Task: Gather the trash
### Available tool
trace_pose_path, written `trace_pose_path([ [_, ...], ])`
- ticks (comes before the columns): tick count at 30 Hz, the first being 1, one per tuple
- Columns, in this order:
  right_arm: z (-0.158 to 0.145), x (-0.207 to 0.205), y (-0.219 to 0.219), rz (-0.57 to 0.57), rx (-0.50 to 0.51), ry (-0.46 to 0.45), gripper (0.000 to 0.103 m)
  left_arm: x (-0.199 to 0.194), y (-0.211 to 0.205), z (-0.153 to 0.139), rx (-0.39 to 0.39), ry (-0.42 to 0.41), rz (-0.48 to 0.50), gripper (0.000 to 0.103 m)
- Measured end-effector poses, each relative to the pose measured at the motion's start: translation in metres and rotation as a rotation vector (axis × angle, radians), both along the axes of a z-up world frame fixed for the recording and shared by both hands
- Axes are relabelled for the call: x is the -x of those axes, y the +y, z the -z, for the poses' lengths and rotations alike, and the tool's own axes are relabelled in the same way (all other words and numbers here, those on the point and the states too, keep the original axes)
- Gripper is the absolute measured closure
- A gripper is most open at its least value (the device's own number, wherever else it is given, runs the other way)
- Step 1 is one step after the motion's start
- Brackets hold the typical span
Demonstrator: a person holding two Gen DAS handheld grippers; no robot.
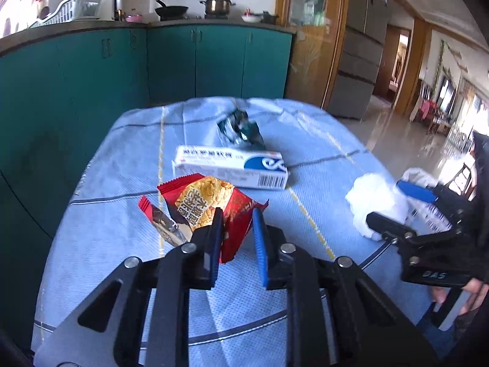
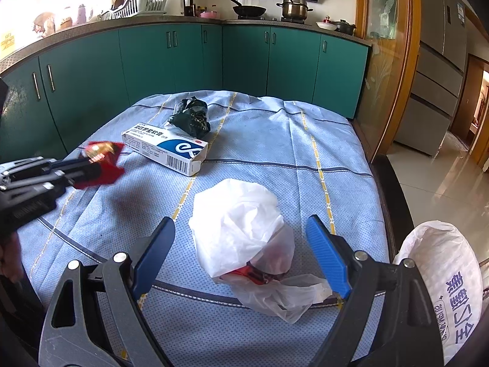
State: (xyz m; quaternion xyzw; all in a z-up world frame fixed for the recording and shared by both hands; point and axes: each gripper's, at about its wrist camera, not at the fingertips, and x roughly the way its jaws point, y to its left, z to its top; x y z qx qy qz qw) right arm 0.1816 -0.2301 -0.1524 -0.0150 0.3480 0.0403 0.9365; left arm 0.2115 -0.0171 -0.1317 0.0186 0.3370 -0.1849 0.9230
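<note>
Between left gripper (image 1: 237, 223) fingers: red snack wrapper (image 1: 211, 205), partly enclosed, fingers narrowly parted; whether it is clamped cannot be told. Just beyond wrapper: white medicine box (image 1: 232, 168) lying flat on surface (image 1: 122, 214); dark crumpled foil bag (image 1: 241, 128) behind box. Right gripper (image 2: 241, 247) released, jaws spread wide, straddling white plastic bag (image 2: 241, 229) without contact. White sack (image 2: 449, 284) right of right gripper, off surface edge.
</note>
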Motion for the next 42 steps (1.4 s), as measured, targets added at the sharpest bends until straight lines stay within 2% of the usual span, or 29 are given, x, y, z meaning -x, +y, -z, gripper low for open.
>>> trace_pose_path([
  [8, 0.002, -0.001, 0.002, -0.003, 0.013, 0.011, 0.017, 0.009, 0.013, -0.013, 0.048, -0.025, -0.002, 0.082],
  [17, 0.007, -0.003, 0.004, 0.000, 0.030, 0.033, 0.017, 0.017, 0.006, -0.014, -0.016, -0.081, -0.006, 0.082],
  [30, 0.014, -0.007, 0.010, -0.012, 0.061, 0.068, 0.018, 0.026, 0.004, -0.022, -0.047, -0.155, -0.012, 0.082],
  [31, 0.014, -0.006, 0.012, -0.020, 0.060, 0.068, 0.021, 0.026, 0.004, -0.022, -0.048, -0.157, -0.012, 0.082],
  [33, 0.014, -0.006, 0.014, -0.028, 0.071, 0.065, 0.038, 0.027, 0.004, -0.022, -0.050, -0.159, -0.012, 0.082],
  [36, 0.015, -0.006, 0.015, -0.042, 0.062, 0.072, 0.056, 0.026, 0.004, -0.022, -0.052, -0.161, -0.014, 0.082],
  [39, 0.014, -0.005, 0.014, -0.045, 0.057, 0.063, 0.064, 0.027, 0.004, -0.021, -0.054, -0.162, -0.017, 0.082],
  [42, 0.011, -0.003, 0.013, -0.040, 0.048, 0.045, 0.064, 0.027, 0.004, -0.021, -0.056, -0.164, -0.021, 0.082],
])
